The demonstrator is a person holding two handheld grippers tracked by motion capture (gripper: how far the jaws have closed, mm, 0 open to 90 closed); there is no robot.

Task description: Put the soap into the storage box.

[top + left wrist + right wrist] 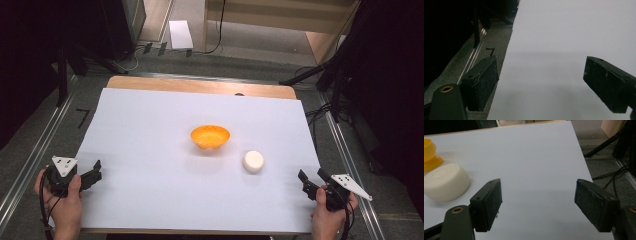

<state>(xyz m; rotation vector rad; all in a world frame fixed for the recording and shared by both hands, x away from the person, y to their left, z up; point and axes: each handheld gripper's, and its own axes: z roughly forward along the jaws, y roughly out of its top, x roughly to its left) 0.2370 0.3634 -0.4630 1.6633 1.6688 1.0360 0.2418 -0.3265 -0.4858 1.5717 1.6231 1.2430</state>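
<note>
An orange bowl (210, 136) stands upright near the middle of the white sheet (150, 150). A white round puck-shaped object (253, 161) lies just right and nearer of it; it also appears at the left of the right gripper view (446, 182), with the bowl's edge (430, 153) behind it. My left gripper (98, 170) rests at the sheet's near left edge, open and holding nothing (541, 82). My right gripper (311, 179) sits at the near right edge, open and holding nothing (537, 203), to the right of the white object.
The sheet covers a wooden table (200, 85). Metal rails (30, 155) run along both sides on grey carpet. Cables (616, 176) and dark stand legs (310, 75) lie to the right beyond the table edge. A small black mark (490, 51) sits on the floor at left.
</note>
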